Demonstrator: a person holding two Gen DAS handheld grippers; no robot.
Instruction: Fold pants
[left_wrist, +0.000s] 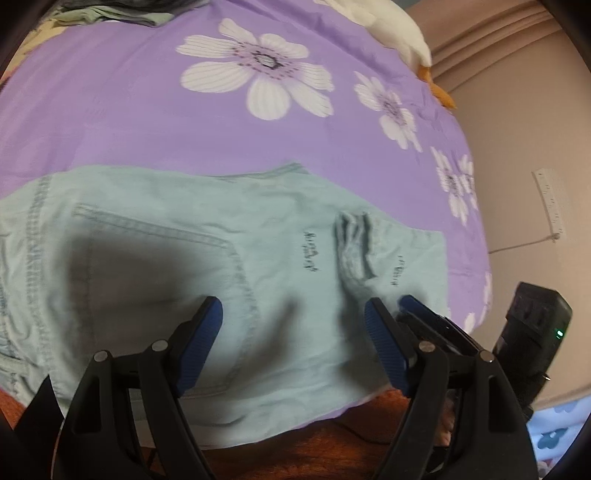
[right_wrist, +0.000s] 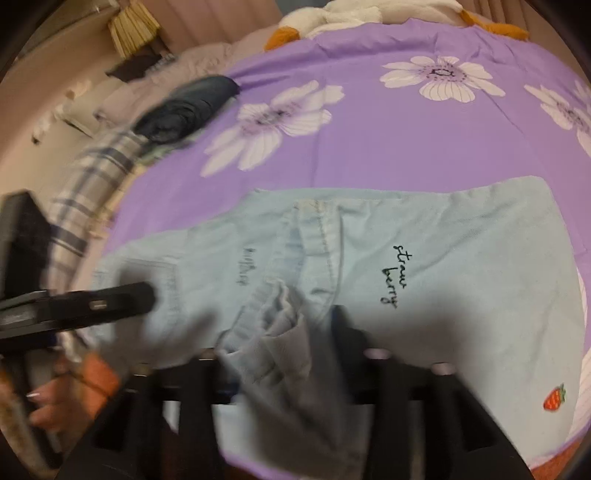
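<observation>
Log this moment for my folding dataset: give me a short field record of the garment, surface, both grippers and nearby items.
garment: light blue pants, lying on the bed
surface: purple floral sheet
left gripper: open, above the pants, holding nothing
right gripper: fabric bunched between its fingers; closure unclear, blurred
nearby: white plush toy; dark folded clothes
</observation>
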